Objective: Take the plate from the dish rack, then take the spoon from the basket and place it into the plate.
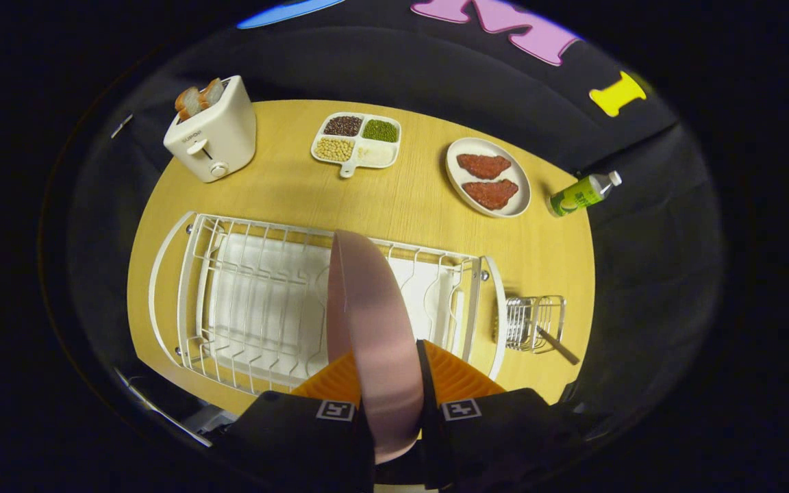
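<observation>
Pink plate (374,322) is edge-on, standing upright between the jaws, its long axis running from 6 o'clock at the gripper (389,383) up toward 12 o'clock, top rim over the dish rack (257,301). Jaws are clamped on the plate, one finger pressing each face, gap no wider than the plate itself. Plate sits above the rack's right half; whether its lower edge is touching the wires, can't tell. Rack wires to the left of the plate hold nothing, white tray underneath them. Rack end loop at 3 o'clock of the plate, wire basket (535,322) just beside it, spoon (559,346) handle sticking out of the basket toward 4 o'clock. Open desk (408,205) beyond the rack at 12 o'clock. Further out: toaster (213,133) at 10 o'clock, divided dish (356,144) at 12, meat plate (487,177) at 1, bottle (583,194) lying at the desk edge at 2.
</observation>
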A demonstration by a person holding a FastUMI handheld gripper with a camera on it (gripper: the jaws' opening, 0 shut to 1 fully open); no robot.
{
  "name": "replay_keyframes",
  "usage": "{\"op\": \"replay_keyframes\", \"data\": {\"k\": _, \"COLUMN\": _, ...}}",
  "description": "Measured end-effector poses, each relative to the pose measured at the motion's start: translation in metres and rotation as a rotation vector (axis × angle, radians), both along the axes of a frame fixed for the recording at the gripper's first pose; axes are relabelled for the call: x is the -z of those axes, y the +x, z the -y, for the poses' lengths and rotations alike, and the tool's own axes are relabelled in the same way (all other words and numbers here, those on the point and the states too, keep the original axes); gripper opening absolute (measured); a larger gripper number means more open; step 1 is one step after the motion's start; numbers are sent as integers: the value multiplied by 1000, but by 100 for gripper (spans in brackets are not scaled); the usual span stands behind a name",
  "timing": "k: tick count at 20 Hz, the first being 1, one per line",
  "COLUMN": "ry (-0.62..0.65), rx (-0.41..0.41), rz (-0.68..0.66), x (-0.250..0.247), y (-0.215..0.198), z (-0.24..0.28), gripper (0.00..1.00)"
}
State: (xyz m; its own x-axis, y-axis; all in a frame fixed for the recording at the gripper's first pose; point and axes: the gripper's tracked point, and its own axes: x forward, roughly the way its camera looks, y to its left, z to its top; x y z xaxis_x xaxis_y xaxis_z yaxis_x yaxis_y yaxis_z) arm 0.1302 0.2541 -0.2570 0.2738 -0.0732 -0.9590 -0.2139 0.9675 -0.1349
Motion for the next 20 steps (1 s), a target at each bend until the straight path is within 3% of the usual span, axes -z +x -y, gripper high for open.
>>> {"op": "replay_keyframes", "data": {"k": 4, "ry": 119, "rx": 8, "rz": 63, "x": -33, "y": 0, "z": 0, "gripper": 31}}
{"op": "replay_keyframes", "data": {"k": 8, "ry": 401, "rx": 108, "rz": 91, "x": -56, "y": -36, "z": 10, "gripper": 31}}
{"op": "replay_keyframes", "data": {"k": 12, "ry": 614, "rx": 219, "rz": 64, "x": -44, "y": -100, "z": 44, "gripper": 31}}
{"op": "replay_keyframes", "data": {"k": 20, "ry": 859, "rx": 378, "rz": -150, "x": 32, "y": -252, "z": 82, "gripper": 31}}
